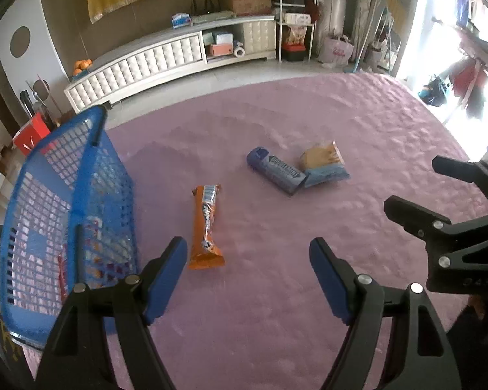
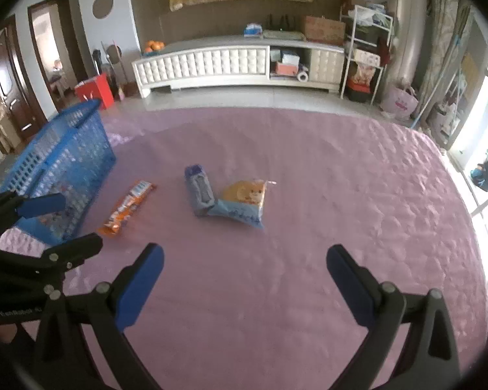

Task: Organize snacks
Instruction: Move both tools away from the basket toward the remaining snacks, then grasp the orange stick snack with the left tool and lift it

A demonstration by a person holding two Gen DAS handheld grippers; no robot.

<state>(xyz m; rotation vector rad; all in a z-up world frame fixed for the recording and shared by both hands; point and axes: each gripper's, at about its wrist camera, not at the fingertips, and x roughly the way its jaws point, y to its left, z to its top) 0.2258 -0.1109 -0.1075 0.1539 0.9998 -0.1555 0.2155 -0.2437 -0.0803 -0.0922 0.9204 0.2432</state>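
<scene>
Tongs (image 1: 249, 253) (image 2: 245, 261) wide apart, empty.

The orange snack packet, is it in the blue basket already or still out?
Out. The orange snack packet lies flat on the pink cover, beside the blue basket, outside its wall.

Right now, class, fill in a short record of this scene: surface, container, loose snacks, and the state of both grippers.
surface: pink cover
container: blue basket, at the left
loose snacks: orange packet nearest the basket; dark blue packet touching light blue packet
left gripper: open, holding nothing
right gripper: open, holding nothing
</scene>
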